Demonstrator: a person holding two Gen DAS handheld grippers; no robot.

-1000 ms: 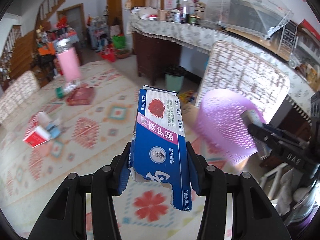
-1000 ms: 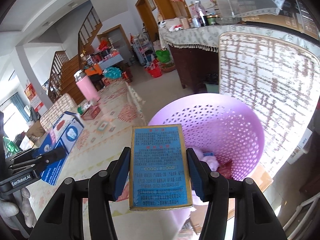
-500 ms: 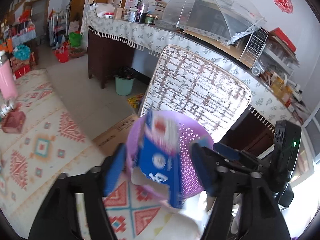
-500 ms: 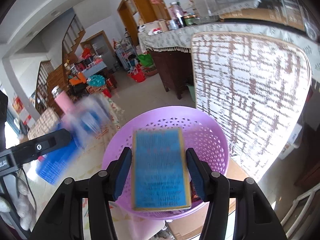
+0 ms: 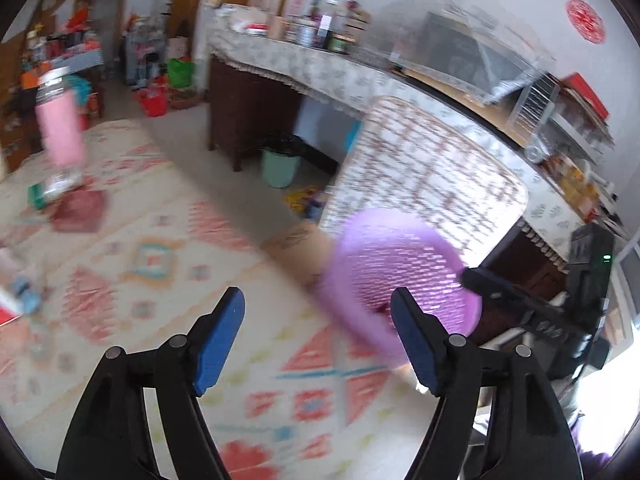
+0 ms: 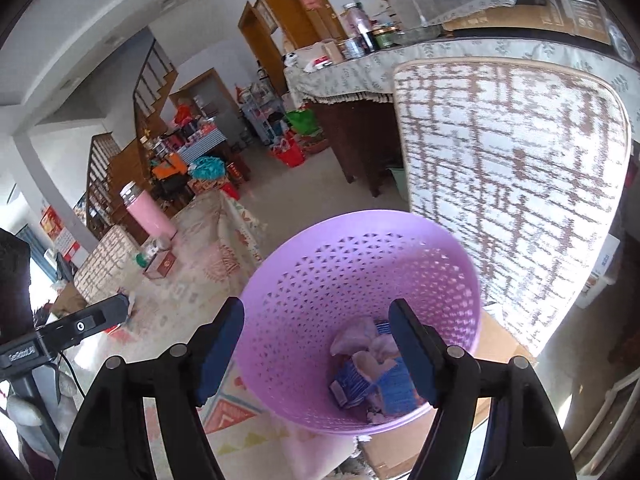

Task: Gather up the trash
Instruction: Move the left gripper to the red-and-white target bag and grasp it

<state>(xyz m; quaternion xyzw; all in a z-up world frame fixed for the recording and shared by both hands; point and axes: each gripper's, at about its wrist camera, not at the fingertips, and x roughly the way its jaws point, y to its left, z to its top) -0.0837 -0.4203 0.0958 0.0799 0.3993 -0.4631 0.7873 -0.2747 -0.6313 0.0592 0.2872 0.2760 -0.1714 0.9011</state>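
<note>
A purple perforated basket (image 6: 360,224) stands on the floor beside a patterned rug (image 5: 168,256). At its bottom lie two blue boxes (image 6: 352,384) and crumpled white paper (image 6: 356,336). My right gripper (image 6: 316,304) hovers right over the basket, its jaws opening and nothing between them. My left gripper (image 5: 317,296) stands open and empty above the rug, with the basket (image 5: 400,272) to its right, blurred. The right gripper's body (image 5: 520,308) shows beyond that basket.
A pink bottle (image 5: 60,136) and a dark red box (image 5: 78,210) stand on the rug at far left, with blurred litter (image 5: 20,296) nearer. A checked cushion (image 6: 512,184) leans behind the basket. Cardboard (image 5: 296,240) lies under it. A green bin (image 5: 280,168) sits by the dark cabinet.
Both grippers opened and let go of their boxes, which now lie in the basket. The left gripper swung over the basket and has moved back left over the rug.
</note>
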